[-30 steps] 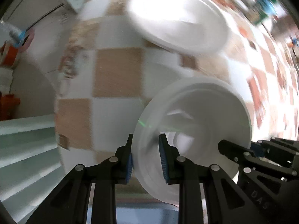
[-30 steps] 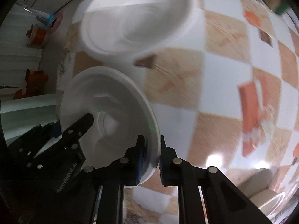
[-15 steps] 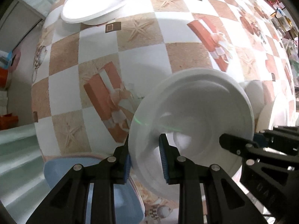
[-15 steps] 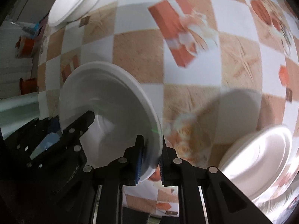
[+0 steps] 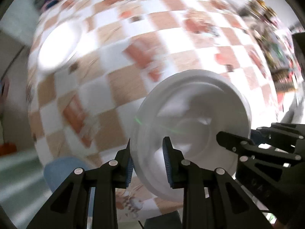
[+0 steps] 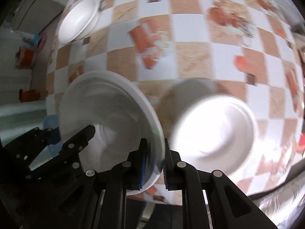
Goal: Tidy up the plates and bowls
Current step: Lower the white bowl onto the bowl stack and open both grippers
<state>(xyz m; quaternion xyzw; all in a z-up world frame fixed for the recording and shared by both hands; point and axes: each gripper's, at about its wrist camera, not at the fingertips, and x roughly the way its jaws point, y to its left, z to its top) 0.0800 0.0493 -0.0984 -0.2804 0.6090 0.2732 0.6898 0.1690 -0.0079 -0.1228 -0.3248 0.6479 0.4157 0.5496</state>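
Both grippers have swept the white bowl across the checked tablecloth, away from the other bowl that sat close under them a second ago and now lies far off near the table's top-left corner. A white plate has come into the right view, just beside the carried bowl.

Left gripper pinches the near rim, one pad inside and one outside. Right gripper pinches the opposite rim the same way. On both, the fingers are just beginning to ease apart, though the rim is between the pads and looks gripped.

The bowl hangs in the air above the cloth, tilted a little, carried between the two tools. It is plain white, deep, with a stepped rim and a round flat base, and empty.

To finish this well, I'd say keep both hands moving together, level it out, lower it squarely before the pads part, and release both sides at once so it doesn't tip.
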